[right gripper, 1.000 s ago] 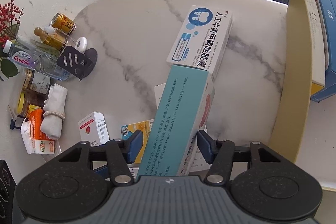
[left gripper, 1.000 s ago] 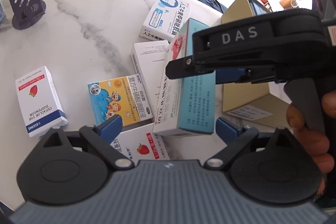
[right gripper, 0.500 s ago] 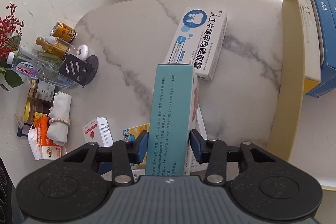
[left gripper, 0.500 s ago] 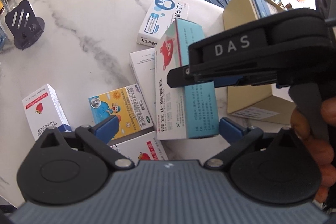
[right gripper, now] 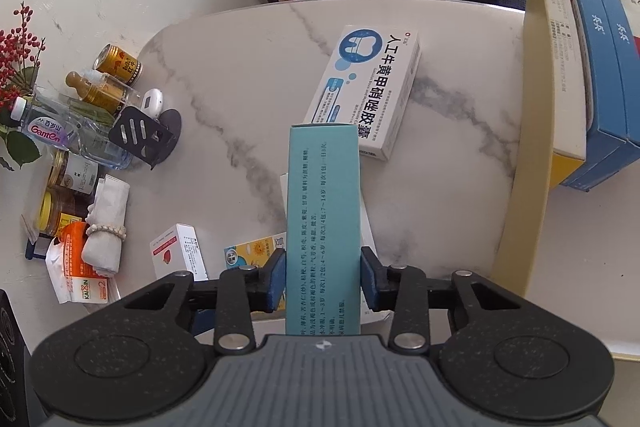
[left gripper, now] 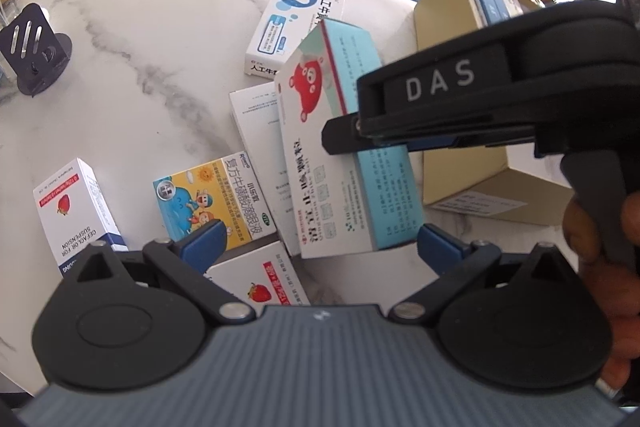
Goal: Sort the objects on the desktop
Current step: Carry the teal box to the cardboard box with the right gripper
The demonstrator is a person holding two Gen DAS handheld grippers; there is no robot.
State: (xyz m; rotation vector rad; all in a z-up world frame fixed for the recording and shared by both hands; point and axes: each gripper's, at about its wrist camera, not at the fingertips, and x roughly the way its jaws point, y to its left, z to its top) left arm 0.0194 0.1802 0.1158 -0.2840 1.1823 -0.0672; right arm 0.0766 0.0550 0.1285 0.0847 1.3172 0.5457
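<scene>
Two tongs are at work over the marble table [right gripper: 248, 75]. The right gripper [right gripper: 323, 273] is closing its jaws on the teal box [right gripper: 322, 211], both blue pads against its long sides, the box jutting forward from them. The left gripper [left gripper: 320, 241] stands wide apart with nothing in it, the teal box's [left gripper: 340, 163] near end lying just ahead, between its fingers. Beyond the teal box lies a white-and-blue box [right gripper: 366, 91]; to its right, an open cardboard carton [right gripper: 532, 131].
</scene>
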